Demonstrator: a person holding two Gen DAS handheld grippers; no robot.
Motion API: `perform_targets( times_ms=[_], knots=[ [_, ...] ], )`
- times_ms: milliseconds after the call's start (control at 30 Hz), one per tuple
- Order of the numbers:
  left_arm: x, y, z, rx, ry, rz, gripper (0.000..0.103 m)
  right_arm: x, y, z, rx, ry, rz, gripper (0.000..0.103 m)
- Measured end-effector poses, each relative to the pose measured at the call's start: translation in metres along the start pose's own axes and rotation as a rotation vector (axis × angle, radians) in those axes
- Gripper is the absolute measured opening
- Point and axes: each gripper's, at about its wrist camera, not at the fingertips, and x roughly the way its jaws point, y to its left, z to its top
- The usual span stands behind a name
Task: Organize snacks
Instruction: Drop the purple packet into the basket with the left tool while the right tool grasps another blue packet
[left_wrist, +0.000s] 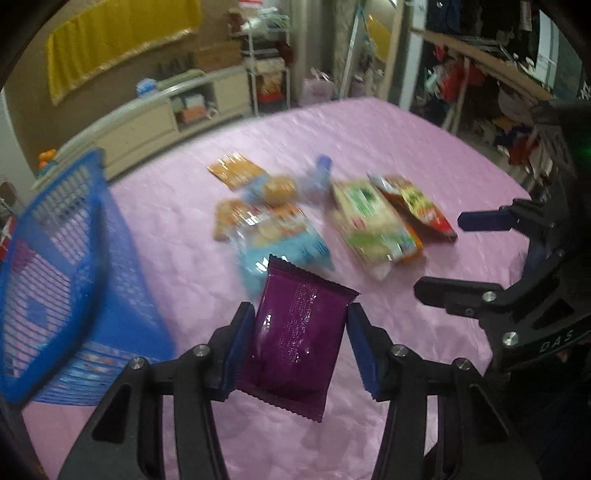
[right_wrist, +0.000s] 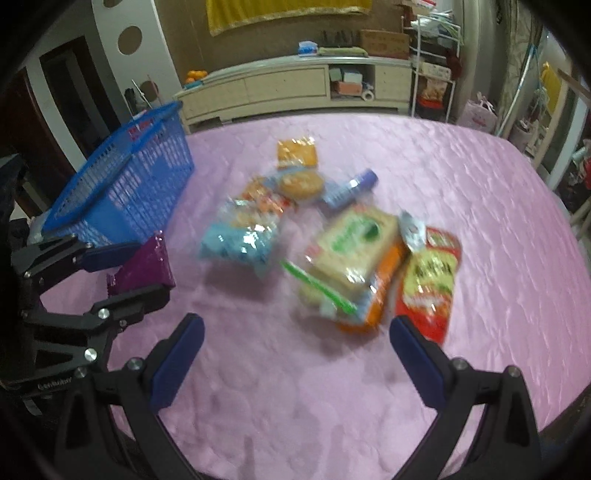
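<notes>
A blue plastic lattice basket (left_wrist: 55, 258) stands at the left of the quilted pink bed (left_wrist: 406, 155). Beside it, the left hand-held gripper (left_wrist: 299, 332) clamps a glossy purple packet (left_wrist: 295, 339). Crinkly snack bags (right_wrist: 351, 251) lie mid-bed; the right hand-held gripper (right_wrist: 295, 354) gapes wide, empty.

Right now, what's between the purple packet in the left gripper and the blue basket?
Only bare pink cloth. The right wrist view shows the purple packet, held by the left gripper, just before the blue basket.

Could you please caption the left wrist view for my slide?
Left gripper holds a purple snack packet beside the blue basket.
</notes>
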Motion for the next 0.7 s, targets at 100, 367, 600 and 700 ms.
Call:
perform_targets(
  times_ms=[100, 367, 600, 700],
  knots=[
    [-0.016, 0.01, 0.007, -0.025, -0.048, 0.048, 0.049, 0.003, 0.008, 0.014, -0.012, -0.007, 0.023, 0.102],
    [-0.073, 0.065, 0.028, -0.147, -0.211, 0.205, 0.049, 0.037, 0.028, 0.044, -0.011, 0.041, 0.052, 0.102],
    [-0.077, 0.151, 0.032, -0.348, -0.177, 0.288, 0.049, 0.074, 0.048, 0.065, -0.022, 0.087, 0.062, 0.102],
    [-0.065, 0.175, 0.032, -0.392, -0.139, 0.288, 0.049, 0.089, 0.052, 0.069, -0.02, 0.122, 0.039, 0.102]
  ],
)
